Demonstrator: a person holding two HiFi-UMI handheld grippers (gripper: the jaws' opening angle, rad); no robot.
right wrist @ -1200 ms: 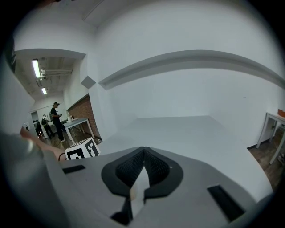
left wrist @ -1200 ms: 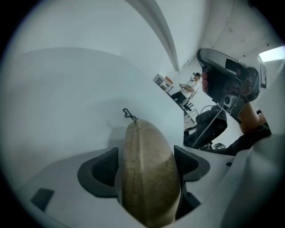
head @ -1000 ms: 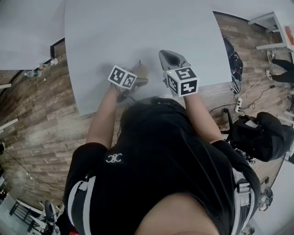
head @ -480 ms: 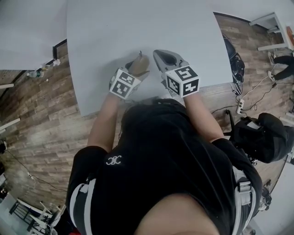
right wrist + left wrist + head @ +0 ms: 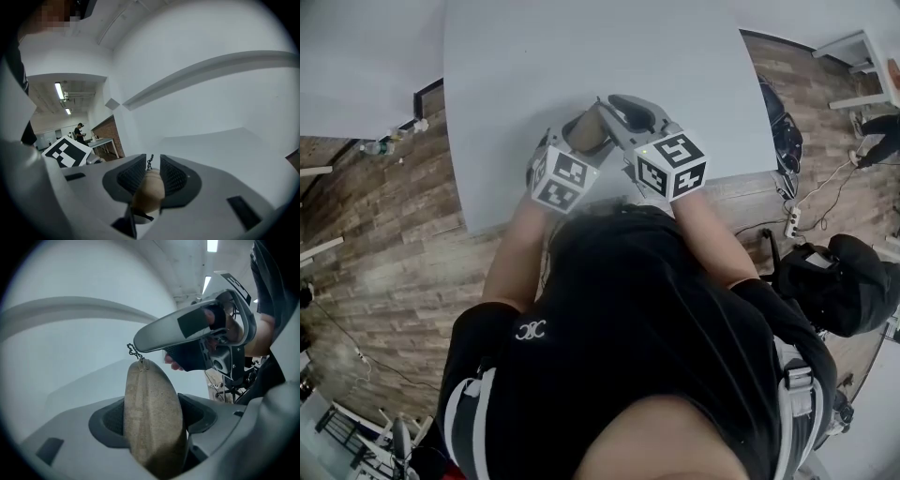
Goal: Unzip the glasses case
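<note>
L gripper: fingers clamped on both flat sides of the glasses case, which stands on edge between the pads with its narrow end pointing away. R gripper: fingers have just been opening and now stand slightly apart. The zip pull chain rises in the gap between them, clear of both pads, and the tan end of the case sits low in the same gap. In my L gripper view the R fingertip sits right at that chain, top centre of frame. Vs. 1 s ago, head view: the case lay low on the white table at frame centre. It is now raised off the surface and sits higher in frame. My L marker cube has rolled and shows different faces. Both grippers have shifted toward the upper centre and stand closer together, meeting at the case end.
</note>
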